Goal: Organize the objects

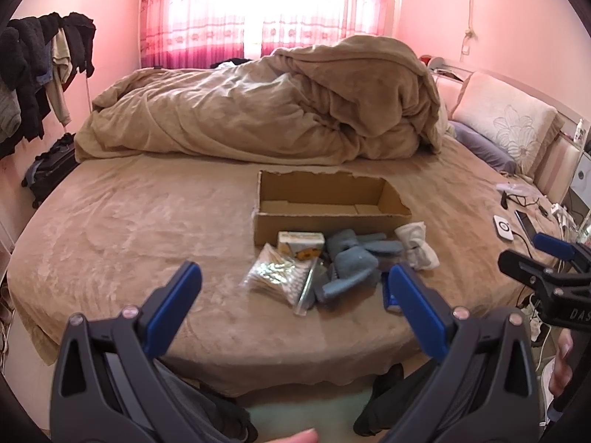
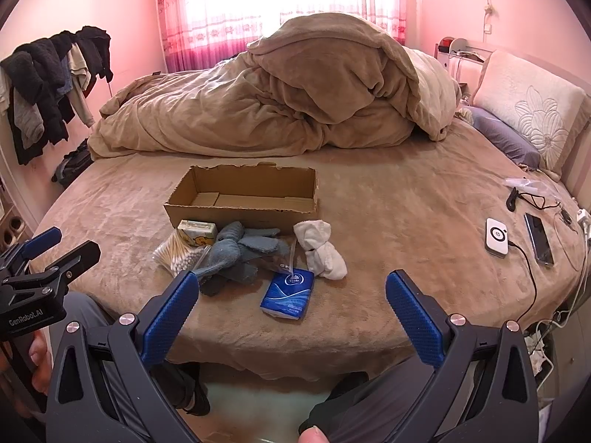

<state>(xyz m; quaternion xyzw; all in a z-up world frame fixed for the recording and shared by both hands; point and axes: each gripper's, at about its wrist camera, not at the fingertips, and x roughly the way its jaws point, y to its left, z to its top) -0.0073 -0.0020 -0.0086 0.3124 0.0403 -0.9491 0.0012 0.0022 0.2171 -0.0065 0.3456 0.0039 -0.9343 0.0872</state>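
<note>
An open empty cardboard box sits mid-bed. In front of it lie a bag of cotton swabs, a small yellow tissue pack, blue-grey gloves, a white sock bundle and a blue tissue pack, mostly hidden in the left wrist view. My left gripper is open, held above the bed's near edge short of the pile. My right gripper is open, just short of the blue pack.
A heaped beige duvet lies behind the box, with pillows at right. A white charger, phone and cables lie on the bed's right side. Clothes hang on a rack at left.
</note>
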